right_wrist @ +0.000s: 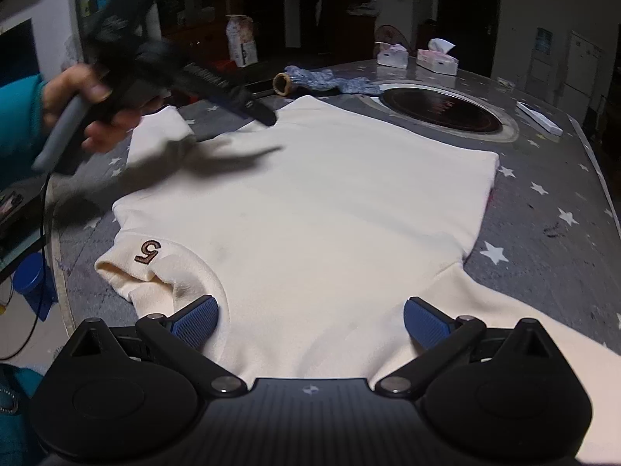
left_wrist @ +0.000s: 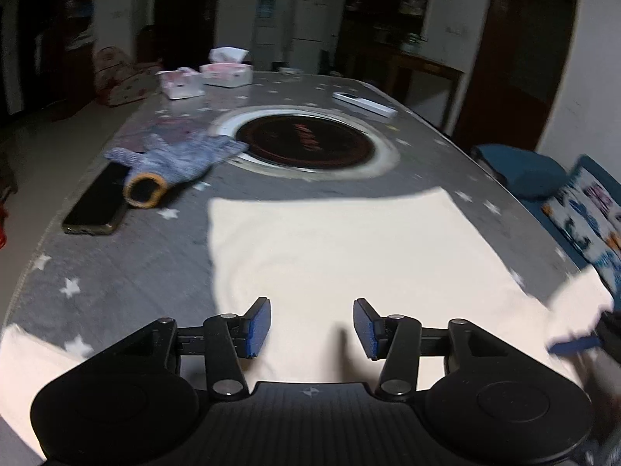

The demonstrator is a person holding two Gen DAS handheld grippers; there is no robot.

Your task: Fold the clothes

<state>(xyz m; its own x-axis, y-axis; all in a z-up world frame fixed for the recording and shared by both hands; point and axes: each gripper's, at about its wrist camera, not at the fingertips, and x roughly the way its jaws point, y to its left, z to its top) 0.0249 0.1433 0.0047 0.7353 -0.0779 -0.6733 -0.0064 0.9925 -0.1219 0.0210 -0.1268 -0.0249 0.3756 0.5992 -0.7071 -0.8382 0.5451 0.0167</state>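
Cream shirt (right_wrist: pixel 310 202) flat under both open grippers.

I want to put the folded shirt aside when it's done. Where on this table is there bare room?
Free: the starred cloth between the cream shirt, the round inset hob and the white box. Crowded: the far-left side, with the knit glove, phone and tissue boxes.

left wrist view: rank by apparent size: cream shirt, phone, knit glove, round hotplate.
1. cream shirt, by far the largest, though nearest the camera.
2. round hotplate.
3. knit glove and phone: they look alike in area, and the glove partly covers the phone, so no ranking.
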